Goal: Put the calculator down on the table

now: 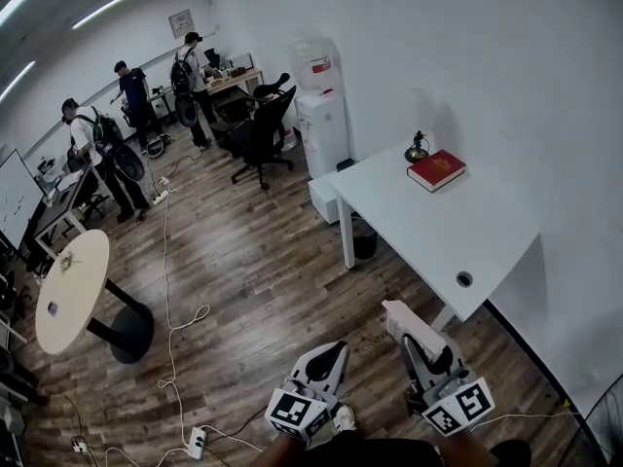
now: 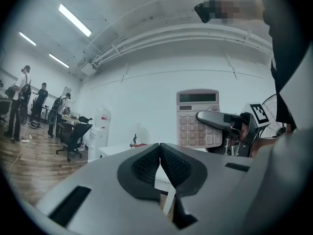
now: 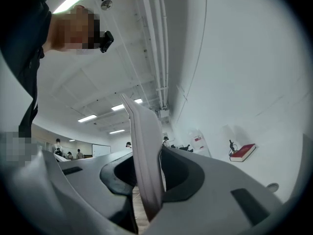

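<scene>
1. The right gripper (image 3: 148, 173) is nearest. Its jaws are clenched on the pale, flat plastic desk calculator (image 2: 188, 126), gripping it across the key area. The calculator stands upright in the air in front of the person, short of the tabletop's near corner and not yet over it.
2. Just beside it, the left gripper (image 2: 160, 161) has its jaws pressed together with nothing between them.
3. The calculator looks light and stiff, with a smooth, thin shell that could pivot or slip in a two-point hold. The present grip on the body below the display seems sound. It is probably best laid down flat on its back rather than dropped on an edge, since the keys and display are the parts likely to suffer.
4. The white rectangular tabletop (image 1: 458, 232) is smooth, level and mostly bare, so there is plenty of room. A small round cable hole (image 1: 464, 278) sits close to the near edge. A red hardcover book (image 1: 436, 170) and a small dark ornament (image 1: 418, 149) stand at the far edge by the wall.
5. Beyond the tabletop is a brown wooden plank floor (image 1: 253, 261) with white cables trailing across it. Further off are a white water dispenser (image 1: 319, 115), black office chairs (image 1: 261, 129) and a round pale table (image 1: 70, 290) — and three people (image 1: 131, 95) at the far end of the room.
</scene>
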